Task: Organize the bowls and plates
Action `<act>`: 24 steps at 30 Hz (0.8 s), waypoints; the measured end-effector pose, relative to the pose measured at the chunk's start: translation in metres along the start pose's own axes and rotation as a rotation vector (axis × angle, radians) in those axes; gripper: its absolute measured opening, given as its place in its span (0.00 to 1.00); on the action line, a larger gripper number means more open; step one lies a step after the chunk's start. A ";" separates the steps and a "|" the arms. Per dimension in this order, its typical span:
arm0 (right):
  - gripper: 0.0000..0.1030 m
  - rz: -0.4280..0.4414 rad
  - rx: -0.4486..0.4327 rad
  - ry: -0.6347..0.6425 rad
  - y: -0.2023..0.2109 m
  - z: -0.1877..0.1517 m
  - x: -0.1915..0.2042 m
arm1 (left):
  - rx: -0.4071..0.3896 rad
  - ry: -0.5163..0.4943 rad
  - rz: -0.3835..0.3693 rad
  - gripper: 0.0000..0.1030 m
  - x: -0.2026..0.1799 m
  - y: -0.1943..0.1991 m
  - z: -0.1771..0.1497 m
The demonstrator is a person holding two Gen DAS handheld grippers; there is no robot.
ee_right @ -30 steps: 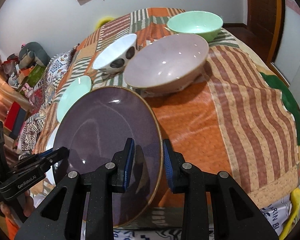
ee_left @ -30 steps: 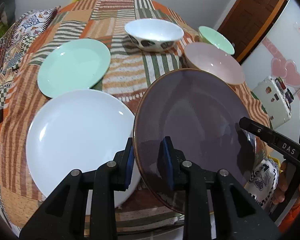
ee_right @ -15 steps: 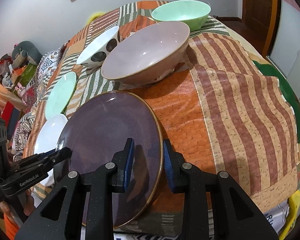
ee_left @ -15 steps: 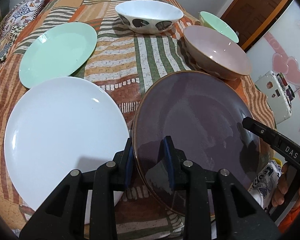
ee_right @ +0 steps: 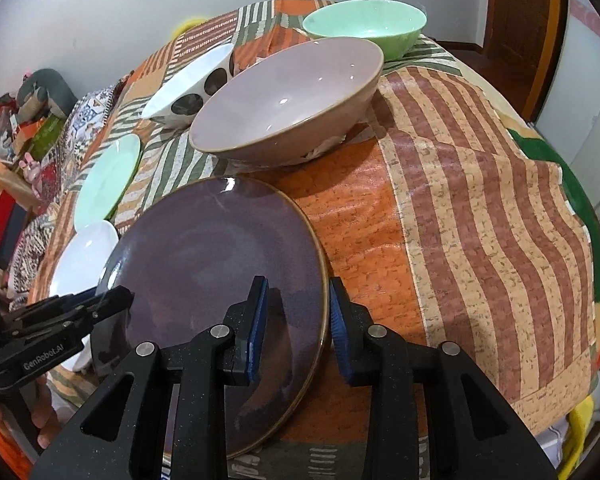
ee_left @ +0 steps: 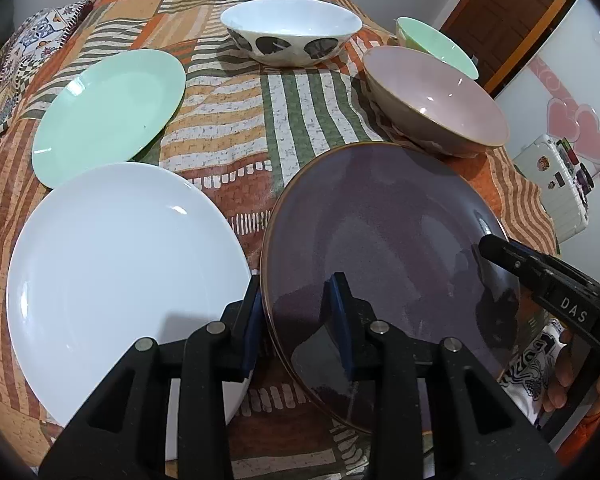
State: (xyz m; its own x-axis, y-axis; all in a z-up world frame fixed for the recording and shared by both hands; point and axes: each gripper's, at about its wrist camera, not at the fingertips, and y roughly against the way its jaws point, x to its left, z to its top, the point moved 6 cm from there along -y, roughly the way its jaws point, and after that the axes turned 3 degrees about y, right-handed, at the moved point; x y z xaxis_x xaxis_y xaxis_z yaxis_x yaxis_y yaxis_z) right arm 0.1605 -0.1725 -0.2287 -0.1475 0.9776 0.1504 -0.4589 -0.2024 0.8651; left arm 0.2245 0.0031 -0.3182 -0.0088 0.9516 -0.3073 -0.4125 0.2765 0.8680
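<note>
Left tool [ee_left: 296, 316] straddled the near-left rim of the round dark purple glazed plate [ee_left: 384, 248]; right tool [ee_right: 296, 320] straddled its near-right rim. Whether either pinched, I could not tell. Plate sat low over the patchwork-covered counter [ee_right: 460, 200]. White round plate [ee_left: 120, 272] lay just left. Bowls beyond looked empty.

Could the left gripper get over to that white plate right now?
Probably not yet: the left gripper straddles the purple plate rim, as does the right gripper. The white plate lies uncovered just beside it.
</note>
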 end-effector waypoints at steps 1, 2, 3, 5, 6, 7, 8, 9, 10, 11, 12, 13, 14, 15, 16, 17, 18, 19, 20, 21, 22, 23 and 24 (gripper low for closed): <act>0.28 -0.009 0.001 0.010 0.000 -0.001 0.001 | 0.003 0.003 0.000 0.30 0.000 0.000 0.000; 0.28 -0.016 0.005 0.019 0.000 -0.001 0.001 | 0.003 0.000 0.009 0.30 0.001 0.001 0.000; 0.28 -0.020 0.009 0.024 0.000 -0.001 0.002 | -0.003 -0.006 0.027 0.30 0.001 0.002 0.000; 0.30 -0.024 0.012 0.032 0.003 -0.002 0.003 | -0.023 -0.020 0.054 0.30 0.001 0.010 0.001; 0.31 -0.028 0.011 0.035 0.005 -0.003 0.002 | -0.030 -0.017 0.045 0.30 0.001 0.015 0.002; 0.34 -0.030 0.012 0.035 0.006 -0.003 0.002 | -0.037 -0.010 0.039 0.30 0.002 0.020 0.002; 0.36 -0.029 0.011 0.030 0.008 -0.004 0.001 | -0.047 -0.007 0.041 0.30 0.003 0.026 0.003; 0.36 -0.028 0.010 0.025 0.010 -0.005 0.000 | -0.057 -0.007 0.048 0.30 0.004 0.030 0.004; 0.36 -0.024 0.007 0.020 0.013 -0.005 -0.001 | -0.072 -0.008 0.059 0.31 0.005 0.037 0.004; 0.36 -0.019 0.005 0.015 0.016 -0.006 -0.001 | -0.086 -0.009 0.068 0.32 0.006 0.043 0.005; 0.36 -0.014 0.002 0.010 0.020 -0.006 -0.002 | -0.097 -0.008 0.072 0.32 0.007 0.049 0.006; 0.36 -0.008 -0.003 0.006 0.024 -0.006 -0.002 | -0.111 -0.005 0.072 0.33 0.008 0.055 0.007; 0.36 -0.003 -0.009 0.003 0.028 -0.006 -0.002 | -0.124 -0.001 0.073 0.33 0.010 0.063 0.006; 0.36 0.000 -0.015 0.001 0.031 -0.005 -0.001 | -0.136 0.001 0.078 0.33 0.012 0.068 0.007; 0.36 0.006 -0.025 0.002 0.036 -0.004 0.001 | -0.150 0.004 0.087 0.34 0.015 0.075 0.007; 0.36 0.014 -0.036 0.004 0.041 -0.002 0.003 | -0.163 0.008 0.097 0.35 0.018 0.081 0.008; 0.36 0.019 -0.044 0.006 0.044 0.000 0.006 | -0.176 0.013 0.105 0.35 0.022 0.088 0.009; 0.36 0.028 -0.058 0.011 0.049 0.003 0.010 | -0.185 0.016 0.110 0.36 0.024 0.091 0.010; 0.37 0.037 -0.072 0.017 0.054 0.005 0.014 | -0.198 0.023 0.117 0.38 0.029 0.098 0.010; 0.39 0.042 -0.080 0.022 0.056 0.008 0.018 | -0.206 0.028 0.122 0.41 0.032 0.103 0.010; 0.43 0.050 -0.093 0.030 0.060 0.010 0.023 | -0.217 0.036 0.128 0.42 0.036 0.108 0.010; 0.46 0.058 -0.104 0.036 0.063 0.013 0.029 | -0.228 0.044 0.137 0.45 0.041 0.113 0.010; 0.50 0.075 -0.119 0.045 0.067 0.016 0.036 | -0.239 0.052 0.146 0.46 0.046 0.118 0.010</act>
State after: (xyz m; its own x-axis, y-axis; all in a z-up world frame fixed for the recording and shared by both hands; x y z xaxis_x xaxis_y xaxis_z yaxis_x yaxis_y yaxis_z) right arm 0.1383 -0.1504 -0.1573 -0.2229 0.9565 0.1885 -0.5455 -0.2826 0.7890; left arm 0.1846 0.0807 -0.2255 -0.1279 0.9691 -0.2111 -0.6065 0.0920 0.7898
